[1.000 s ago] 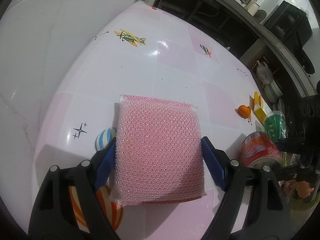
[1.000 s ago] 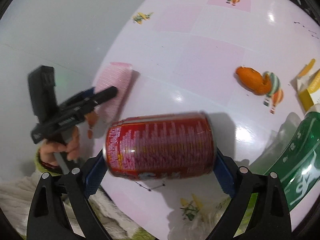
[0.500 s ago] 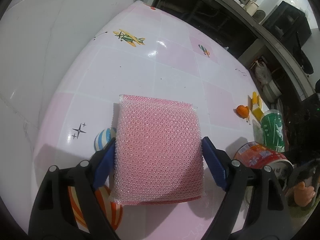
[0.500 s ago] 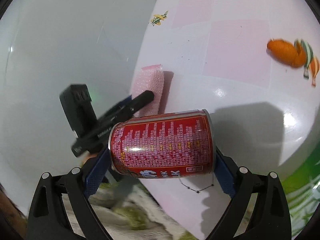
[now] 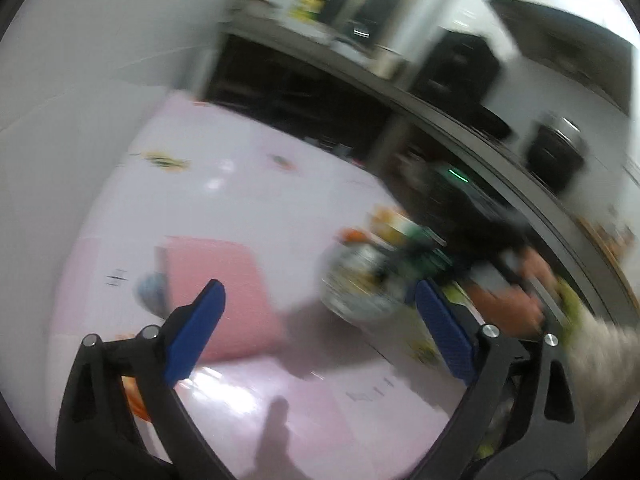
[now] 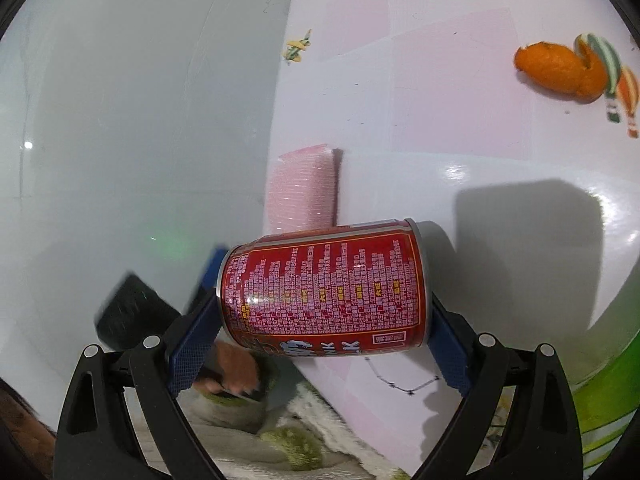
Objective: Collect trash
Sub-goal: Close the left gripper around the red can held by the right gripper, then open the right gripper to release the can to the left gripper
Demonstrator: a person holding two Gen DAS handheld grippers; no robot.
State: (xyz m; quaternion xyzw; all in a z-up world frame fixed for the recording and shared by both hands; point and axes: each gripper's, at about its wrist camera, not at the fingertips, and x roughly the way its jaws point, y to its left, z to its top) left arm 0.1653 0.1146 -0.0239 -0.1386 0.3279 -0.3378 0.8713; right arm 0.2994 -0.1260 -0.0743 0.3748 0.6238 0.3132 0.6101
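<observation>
Meanwhile the right claw pinches a red can end to end, one blue pad on each rim, so the can lies sideways above the near edge of the table; a grip on the ends likely keeps the round body from rolling out. The left claw stands spread with nothing between its pads, its jaws having just been opening, and the pink sponge lies flat on the table toward 10 o'clock of that claw, apart from it. In the right wrist view the sponge sits at 12 o'clock of the can by the table's left edge, and an orange peel waits at 2 o'clock, probably trash not yet collected. The left view is blurred, so things at its right are unclear.
</observation>
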